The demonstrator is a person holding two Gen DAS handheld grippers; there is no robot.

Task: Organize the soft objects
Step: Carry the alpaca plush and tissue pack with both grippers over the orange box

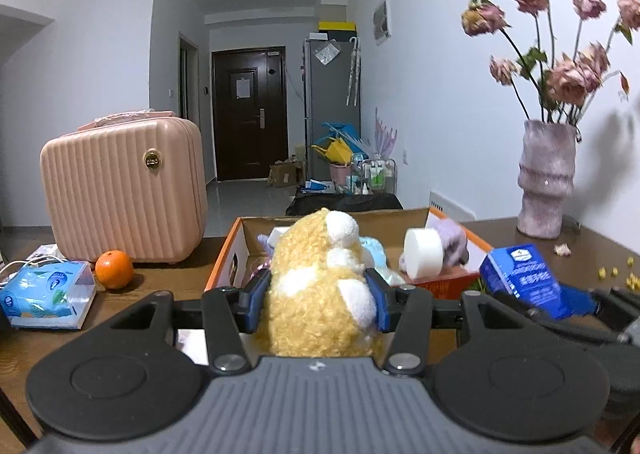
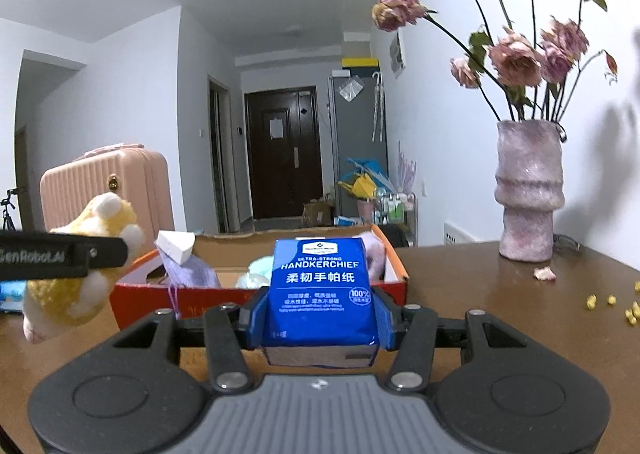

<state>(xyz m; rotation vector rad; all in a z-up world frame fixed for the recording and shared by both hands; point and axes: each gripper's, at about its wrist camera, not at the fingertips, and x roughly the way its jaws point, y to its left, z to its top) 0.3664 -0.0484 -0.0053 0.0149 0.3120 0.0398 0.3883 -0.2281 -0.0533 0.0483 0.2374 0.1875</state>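
Plush toy (image 1: 320,286): yellow and white, curly pile, pinched between the blue pads of the left gripper (image 1: 318,304), held above the near edge of the cardboard box (image 1: 228,254); seen from the right wrist at far left, clear of the table.
Left gripper: closed onto the plush toy, pads pressing into both flanks.
Handkerchief pack (image 2: 322,294): blue, printed "ULTRA-STRONG HANDKERCHIEF", upright, clamped by the right gripper (image 2: 320,318) just in front of the box.
Right gripper: pressed against both sides of the handkerchief pack.
Cardboard box: open-topped, orange-red outside, on the brown table (image 2: 500,294); inside, a white foam wedge (image 2: 176,246) on a lilac pouch (image 2: 192,274), a pale blue soft item (image 2: 256,274), and a lilac soft item at the right wall.
Pink vanity case (image 1: 124,190): ribbed, standing at the table's left rear.
Orange (image 1: 114,269): just in front of the case.
Tissue packet (image 1: 46,294): left of the orange, near white cables.
Vase (image 2: 528,190): mauve, with dried roses, at the right against the wall; a fallen petal and yellow bits nearby on the table.
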